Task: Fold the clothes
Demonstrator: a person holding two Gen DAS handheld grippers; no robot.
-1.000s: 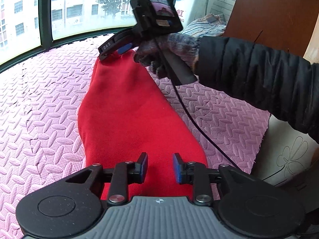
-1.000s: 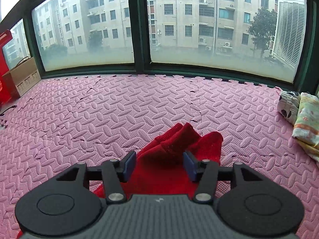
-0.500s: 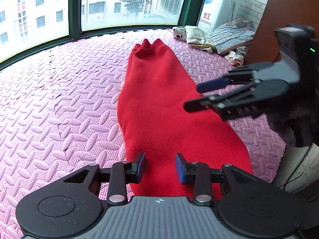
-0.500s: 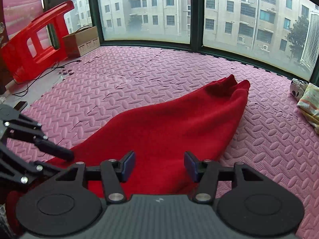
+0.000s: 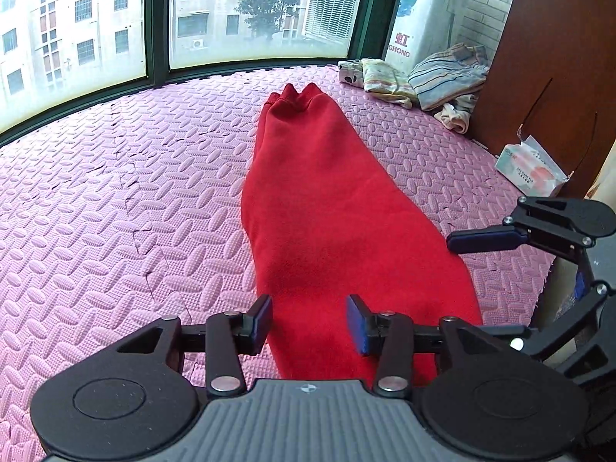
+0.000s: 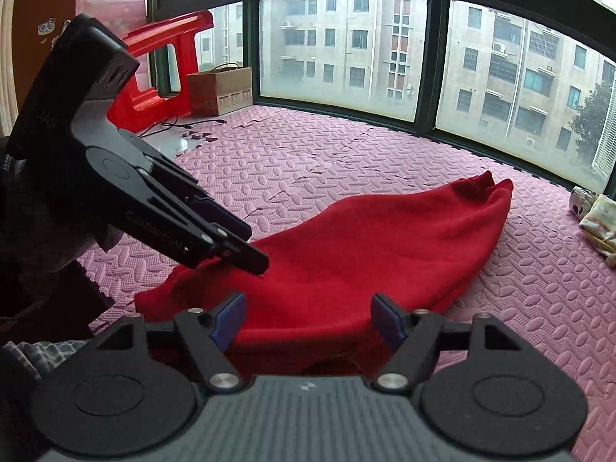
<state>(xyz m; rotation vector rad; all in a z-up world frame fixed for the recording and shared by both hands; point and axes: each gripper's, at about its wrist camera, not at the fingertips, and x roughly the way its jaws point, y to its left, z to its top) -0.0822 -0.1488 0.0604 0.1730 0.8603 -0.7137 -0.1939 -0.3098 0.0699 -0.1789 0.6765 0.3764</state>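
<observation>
A red garment [image 5: 327, 208] lies stretched out lengthwise on the pink foam mat [image 5: 115, 200], its bunched far end toward the window. It also shows in the right wrist view [image 6: 365, 246]. My left gripper [image 5: 309, 321] is open and empty, just above the garment's near end. My right gripper [image 6: 306, 317] is open and empty over the same near end, and shows at the right edge of the left wrist view [image 5: 539, 254]. The left gripper also appears in the right wrist view [image 6: 235, 246], fingers low over the cloth's left edge.
A pile of folded and loose clothes [image 5: 415, 77] lies at the mat's far right by a brown cabinet [image 5: 558, 57]. A tissue pack [image 5: 531, 169] sits beside it. A red plastic stool [image 6: 165, 65], a cardboard box [image 6: 219, 90] and cables lie at the far left.
My right gripper let go of the garment's far end and drew back to the near end beside the left gripper. The garment now lies flat and stretched out.
</observation>
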